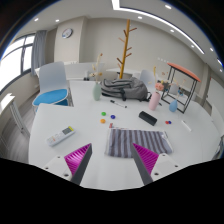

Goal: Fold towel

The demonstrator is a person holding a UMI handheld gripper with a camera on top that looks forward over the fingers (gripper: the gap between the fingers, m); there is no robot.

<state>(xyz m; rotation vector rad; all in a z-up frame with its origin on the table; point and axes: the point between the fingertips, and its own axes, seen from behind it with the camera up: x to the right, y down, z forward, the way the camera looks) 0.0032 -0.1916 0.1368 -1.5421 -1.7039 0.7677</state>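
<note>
A grey striped towel (136,142) lies folded flat on the white table (70,115), just ahead of my fingers and a little to the right. My gripper (113,158) is open and empty above the table's near edge. The left pad (78,157) is over bare table. The right pad (148,158) overlaps the towel's near right edge in view.
A white remote (62,134) lies ahead to the left. A black phone-like object (148,118), small coloured bits (108,118), a grey backpack (124,90), a pink bottle (154,99) and a wooden rack (125,48) stand farther on. A blue chair (52,92) stands left.
</note>
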